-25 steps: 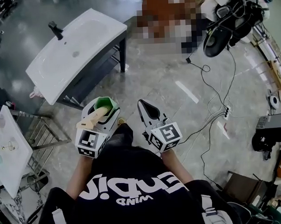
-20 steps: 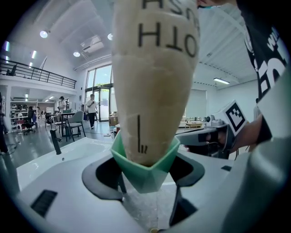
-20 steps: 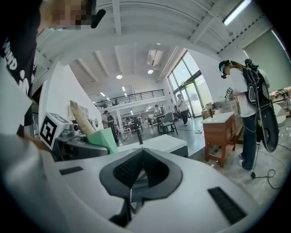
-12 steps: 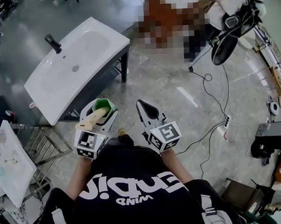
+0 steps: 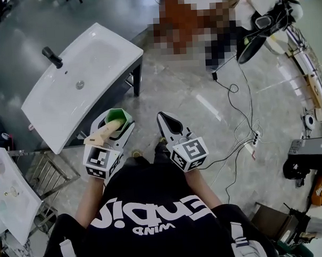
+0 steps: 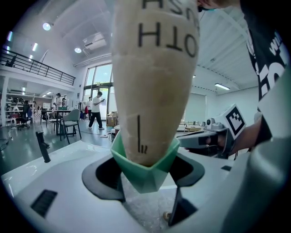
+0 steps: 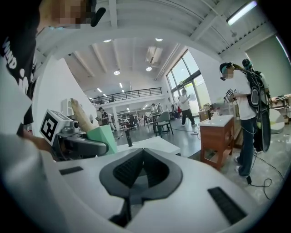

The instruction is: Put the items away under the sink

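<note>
- Head view: the left gripper (image 5: pixel 117 123) is closed on a green cup (image 5: pixel 119 116) with a tall beige pack (image 5: pixel 103 134) standing in it and leaning back towards the person. The right gripper (image 5: pixel 166 121) has its jaws pressed together with nothing in them. Both hands are held out from the chest, side by side and level with each other, pointing forward and a little down. The white sink (image 5: pixel 79 81) with its black tap (image 5: pixel 51 56) stands ahead to the left, apart from the cup, and the dark shelf (image 5: pixel 107 94) beneath it looks like where the cup goes.
- Left gripper view: the jaws stand fairly wide, their pads against the cup's (image 6: pixel 142 169) lower walls, one on each side. The pack (image 6: pixel 152 77) rises high above the rim and sits loose. The cup is probably light, stiff plastic with smooth, angled faces, so it may slip under a weak squeeze. The load looks top-heavy, so it is best held low on the cup and kept upright.
- Right gripper view: the dark pads meet at the tip (image 7: pixel 141 169) with nothing between them. The cup (image 7: pixel 102 136) and pack (image 7: pixel 80 113) show off to the left.
</note>
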`<state>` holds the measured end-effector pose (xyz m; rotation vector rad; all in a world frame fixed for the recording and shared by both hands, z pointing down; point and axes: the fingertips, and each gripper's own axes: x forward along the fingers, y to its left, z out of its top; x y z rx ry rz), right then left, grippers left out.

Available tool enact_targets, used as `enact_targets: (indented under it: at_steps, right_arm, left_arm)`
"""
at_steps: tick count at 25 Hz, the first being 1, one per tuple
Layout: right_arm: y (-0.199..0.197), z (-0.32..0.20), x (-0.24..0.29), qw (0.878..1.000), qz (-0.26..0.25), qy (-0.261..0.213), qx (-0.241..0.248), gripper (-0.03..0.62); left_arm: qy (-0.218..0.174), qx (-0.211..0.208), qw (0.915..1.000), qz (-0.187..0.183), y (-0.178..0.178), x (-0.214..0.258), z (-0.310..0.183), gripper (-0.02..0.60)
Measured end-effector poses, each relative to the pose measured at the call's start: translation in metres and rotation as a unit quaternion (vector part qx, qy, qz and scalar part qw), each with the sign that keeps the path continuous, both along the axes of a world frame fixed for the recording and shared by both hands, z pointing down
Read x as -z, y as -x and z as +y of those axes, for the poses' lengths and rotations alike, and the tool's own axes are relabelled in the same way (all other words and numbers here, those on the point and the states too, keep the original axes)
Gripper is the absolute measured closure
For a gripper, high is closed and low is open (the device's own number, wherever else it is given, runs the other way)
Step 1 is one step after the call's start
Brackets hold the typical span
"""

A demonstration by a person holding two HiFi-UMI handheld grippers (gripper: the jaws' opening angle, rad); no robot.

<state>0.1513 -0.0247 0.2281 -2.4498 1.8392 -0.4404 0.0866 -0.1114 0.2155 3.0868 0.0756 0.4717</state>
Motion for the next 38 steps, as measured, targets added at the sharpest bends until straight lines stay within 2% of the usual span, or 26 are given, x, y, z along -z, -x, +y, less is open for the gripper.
enact_targets:
  at_steps: [3,10,17,28,38]
  right_arm:
    - [-0.011,-0.014,-0.001,1.0,0.001,-0.001,0.019,0.576]
    - [-0.048,-0.045,0.004,0.995,0.009,-0.002,0.096,0.576]
    - [-0.075,-0.076,0.005,0.985,0.007,-0.006,0.172,0.576]
    - [-0.085,-0.106,-0.002,0.959,0.007,-0.008,0.282,0.576]
    - [-0.075,-0.117,-0.009,0.936,0.012,-0.004,0.351,0.576]
  left_arm:
    - [-0.004,0.016,0.9999,-0.001,-0.007,-0.001,-0.01,0.265]
    - [-0.009,0.088,0.996,-0.012,-0.025,-0.001,-0.028,0.265]
    - [-0.01,0.165,0.9862,-0.013,-0.042,0.008,-0.042,0.265]
    - [-0.006,0.275,0.9614,-0.009,-0.041,0.001,-0.046,0.265]
    - [-0.021,0.34,0.9401,-0.006,-0.029,-0.001,-0.041,0.265]
